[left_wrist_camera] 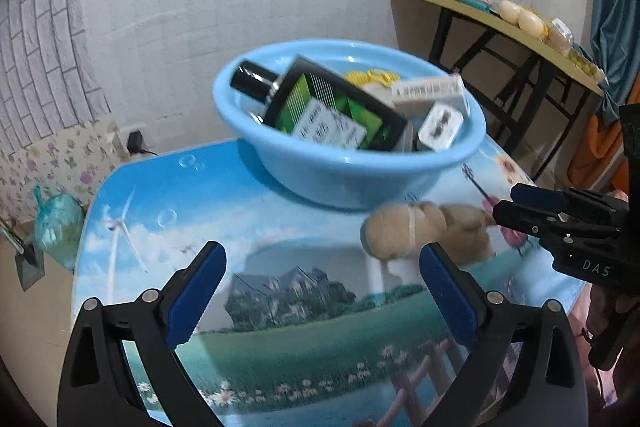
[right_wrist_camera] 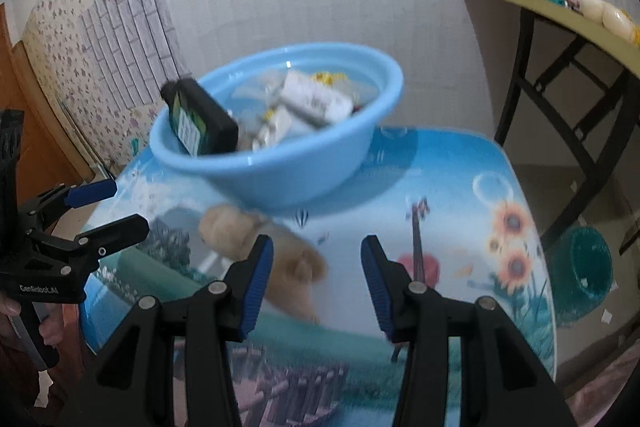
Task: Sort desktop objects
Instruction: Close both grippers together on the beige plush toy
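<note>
Two views: right wrist alone shows teal basket (right_wrist_camera: 588,267) on the floor; tan plush toy (left_wrist_camera: 424,231) lies on worktop (left_wrist_camera: 280,307); both tools, left tool (left_wrist_camera: 324,295) and right tool (right_wrist_camera: 316,279), open, empty

1. The round light-blue plastic basin (left_wrist_camera: 348,163), crowded with a black flat bottle (left_wrist_camera: 332,107) and white boxes (left_wrist_camera: 428,93), is blocking the table's far side.
2. A tan plush toy (left_wrist_camera: 424,231) is lying just before it.
3. The landscape-printed tabletop (left_wrist_camera: 280,327) nearer the grippers is lying open.
</note>
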`<act>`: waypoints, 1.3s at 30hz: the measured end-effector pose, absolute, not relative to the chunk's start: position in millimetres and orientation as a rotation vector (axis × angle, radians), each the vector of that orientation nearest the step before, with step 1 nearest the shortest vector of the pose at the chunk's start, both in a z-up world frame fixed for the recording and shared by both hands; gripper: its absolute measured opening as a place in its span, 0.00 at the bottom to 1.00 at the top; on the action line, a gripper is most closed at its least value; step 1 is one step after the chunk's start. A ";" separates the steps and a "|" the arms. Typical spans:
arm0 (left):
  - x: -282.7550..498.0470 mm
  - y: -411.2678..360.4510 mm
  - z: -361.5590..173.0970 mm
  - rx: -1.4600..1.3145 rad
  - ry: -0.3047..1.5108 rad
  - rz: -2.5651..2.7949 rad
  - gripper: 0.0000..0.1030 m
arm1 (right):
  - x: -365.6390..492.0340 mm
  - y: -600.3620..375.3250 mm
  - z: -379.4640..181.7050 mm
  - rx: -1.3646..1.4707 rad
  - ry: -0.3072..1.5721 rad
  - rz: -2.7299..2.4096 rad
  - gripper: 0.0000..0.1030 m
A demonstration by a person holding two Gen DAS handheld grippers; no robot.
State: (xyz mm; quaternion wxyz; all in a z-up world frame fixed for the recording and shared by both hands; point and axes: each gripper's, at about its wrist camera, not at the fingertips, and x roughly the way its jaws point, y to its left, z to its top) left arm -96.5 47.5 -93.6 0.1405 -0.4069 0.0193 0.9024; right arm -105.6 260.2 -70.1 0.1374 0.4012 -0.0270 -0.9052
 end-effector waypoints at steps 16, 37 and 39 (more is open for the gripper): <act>-122.0 87.6 -120.7 -1.241 0.177 2.439 0.95 | -110.8 253.8 -87.8 1.222 -0.130 -2.519 0.53; -135.8 132.6 -141.1 -1.232 0.331 2.264 0.52 | -125.4 250.2 -109.6 1.259 -0.158 -2.401 0.53; -136.1 130.5 -139.4 -1.239 0.294 2.260 0.52 | -125.2 251.0 -108.7 1.249 -0.169 -2.398 0.51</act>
